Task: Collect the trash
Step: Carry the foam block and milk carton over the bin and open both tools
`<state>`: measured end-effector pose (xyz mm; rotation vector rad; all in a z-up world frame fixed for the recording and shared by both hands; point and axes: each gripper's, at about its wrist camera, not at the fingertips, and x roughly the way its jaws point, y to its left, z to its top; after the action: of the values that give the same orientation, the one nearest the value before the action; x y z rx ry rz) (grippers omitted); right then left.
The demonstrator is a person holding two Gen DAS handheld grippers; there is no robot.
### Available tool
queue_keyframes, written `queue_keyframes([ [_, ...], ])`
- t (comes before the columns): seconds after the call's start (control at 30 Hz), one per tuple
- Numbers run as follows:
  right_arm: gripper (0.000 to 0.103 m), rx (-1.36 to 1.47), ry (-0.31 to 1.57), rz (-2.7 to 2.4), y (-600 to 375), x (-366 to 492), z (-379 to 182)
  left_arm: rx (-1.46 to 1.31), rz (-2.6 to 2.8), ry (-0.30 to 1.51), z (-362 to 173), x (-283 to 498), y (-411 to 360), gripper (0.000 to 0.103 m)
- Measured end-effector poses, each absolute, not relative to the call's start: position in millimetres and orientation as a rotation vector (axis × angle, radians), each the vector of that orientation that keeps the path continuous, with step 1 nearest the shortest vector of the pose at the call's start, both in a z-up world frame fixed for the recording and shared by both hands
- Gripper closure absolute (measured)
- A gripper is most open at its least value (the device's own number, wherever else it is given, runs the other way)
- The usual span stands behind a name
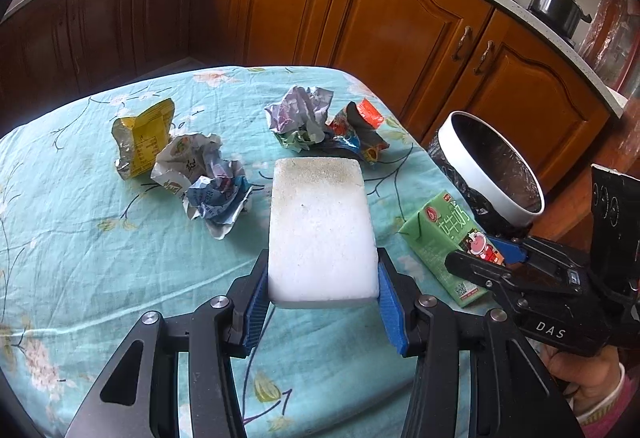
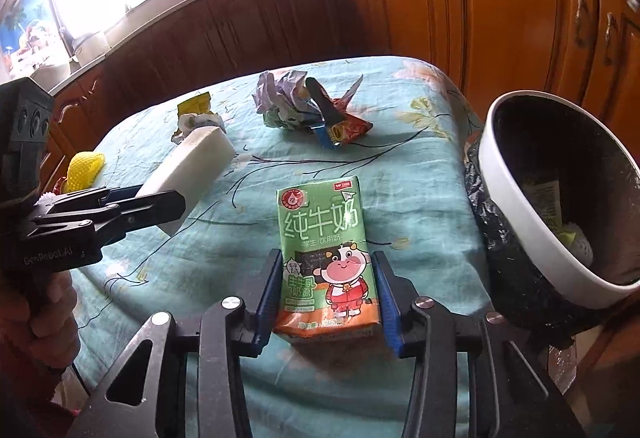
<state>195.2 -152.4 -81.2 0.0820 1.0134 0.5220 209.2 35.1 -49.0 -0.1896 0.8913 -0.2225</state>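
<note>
**Left wrist view: foam block and milk carton in the jaws, bin waiting at the table's edge**

Left wrist camera looks down over a table spread with a turquoise floral cloth (image 1: 80, 258). The left gripper (image 1: 323, 284) has its blue pads pressed against both sides of a white foam block (image 1: 320, 226), holding it clear of the cloth at a partly open width. Beyond it lie a yellow wrapper (image 1: 144, 135), a crumpled white and blue wrapper (image 1: 204, 181) just beside that, and farther right a crumpled pale wrapper (image 1: 298, 113) touching a red and orange snack bag (image 1: 360, 133).

On the right side of this view the right gripper (image 1: 486, 254) reaches in from the near right, a hand (image 1: 588, 378) in a pink sleeve gripping its handle. A green milk carton (image 1: 444, 238) sits between its jaws.

From the right wrist camera, the carton (image 2: 324, 258) lies lengthwise on the cloth (image 2: 400, 165) at the near right part of the table, its cartoon cow facing up. The right gripper (image 2: 326, 294) straddles the carton's near end at a middling width; the blue pads sit at its sides, though whether they actually press on it cannot be told. Just off the table's right edge stands a white-rimmed bin (image 2: 508, 197) lined with a black bag, some scraps already inside. At far left, the left gripper (image 2: 160, 203) holds the foam block (image 2: 192, 161) above the cloth, with a yellow mesh object (image 2: 86, 169) behind it.
</note>
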Motion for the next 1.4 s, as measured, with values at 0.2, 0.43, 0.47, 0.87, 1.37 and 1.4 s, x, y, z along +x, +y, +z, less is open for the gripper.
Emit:
queue_keyframes([
  [0.2,0.059,0.212,0.958,0.446,-196,184,-62,-0.162,-0.289,0.874,-38,212,10,0.056],
  [0.43,0.059,0.291,0.891,0.348,-241,177,-42,-0.141,-0.370,0.865,-27,216,-20,0.056],
  [0.47,0.059,0.297,0.886,0.337,-246,177,-41,-0.134,-0.377,0.862,-26,217,-24,0.056],
  [0.87,0.059,0.340,0.875,0.231,-296,190,-46,-0.048,-0.430,0.861,-21,239,-78,0.056],
  [1.37,0.059,0.321,0.882,0.161,-332,230,-49,0.052,-0.480,0.892,-16,293,-141,0.056],
  [1.4,0.059,0.318,0.883,0.159,-333,232,-49,0.056,-0.479,0.895,-16,296,-144,0.056],
])
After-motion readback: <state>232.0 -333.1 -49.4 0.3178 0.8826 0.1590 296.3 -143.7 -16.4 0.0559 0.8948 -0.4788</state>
